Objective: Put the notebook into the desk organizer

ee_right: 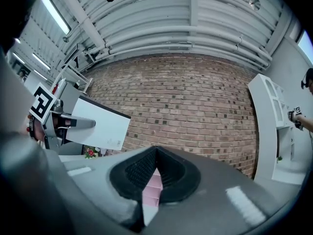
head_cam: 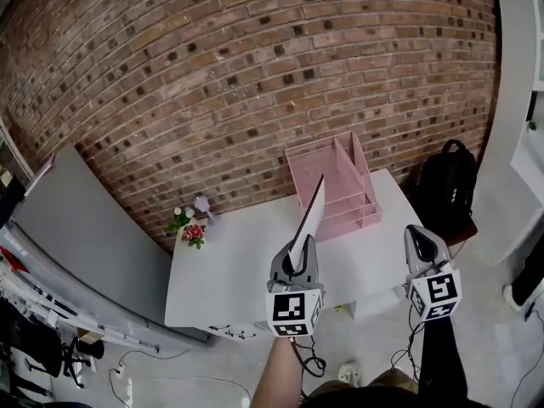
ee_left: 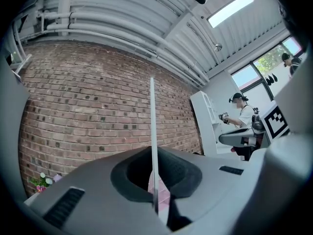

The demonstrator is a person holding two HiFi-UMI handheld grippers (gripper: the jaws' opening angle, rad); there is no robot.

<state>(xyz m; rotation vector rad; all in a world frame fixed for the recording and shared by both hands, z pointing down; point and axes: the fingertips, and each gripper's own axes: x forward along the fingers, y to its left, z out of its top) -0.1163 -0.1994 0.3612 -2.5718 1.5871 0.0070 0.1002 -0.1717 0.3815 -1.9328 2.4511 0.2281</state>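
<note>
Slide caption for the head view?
Left gripper holds the notebook edge-up, short of the desk organizer on the table.

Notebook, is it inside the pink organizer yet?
No, the left tool holds the notebook above the table, short of the organizer.

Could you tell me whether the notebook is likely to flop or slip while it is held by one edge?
Probably stiff: the notebook stands straight above the left gripper, with no visible sag. It looks thin, so likely light. Pinched only by one edge, it might pivot if it bumps the desk organizer.
</note>
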